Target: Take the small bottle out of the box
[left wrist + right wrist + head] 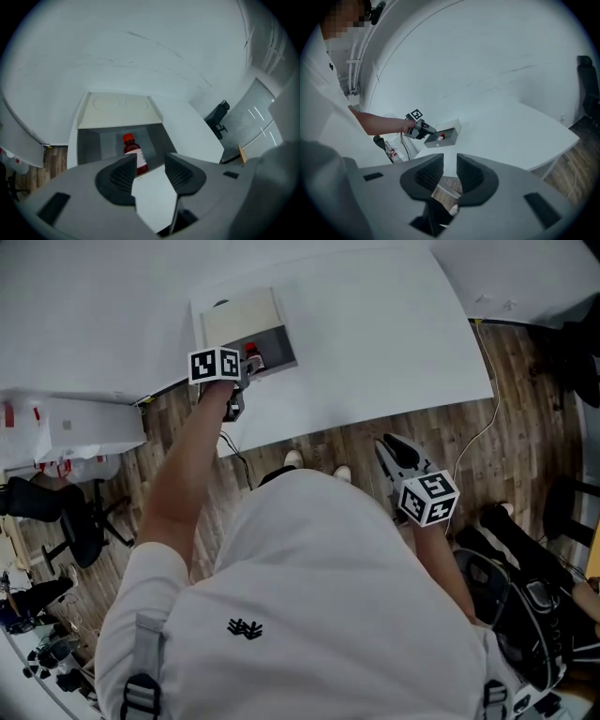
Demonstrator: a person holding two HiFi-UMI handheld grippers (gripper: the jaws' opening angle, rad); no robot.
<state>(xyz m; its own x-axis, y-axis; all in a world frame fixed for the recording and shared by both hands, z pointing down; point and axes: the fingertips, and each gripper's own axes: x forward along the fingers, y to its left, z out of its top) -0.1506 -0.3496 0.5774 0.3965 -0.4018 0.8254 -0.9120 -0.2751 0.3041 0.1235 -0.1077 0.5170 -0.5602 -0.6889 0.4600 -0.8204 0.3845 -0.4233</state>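
Observation:
A small dark-red bottle with a red cap lies inside a grey box whose cream lid stands open, near the white table's left edge. My left gripper hovers at the box's near wall, open. Seen from the left gripper view, the bottle lies just beyond the parted jaws of that gripper, nothing between them, with the box around it. My right gripper hangs low over the wooden floor, off the table, open and empty. From there the box shows far off.
A black office chair stands on the floor at left and dark gear at right. A white shelf unit sits left of the table. A cable trails down from the table's right edge.

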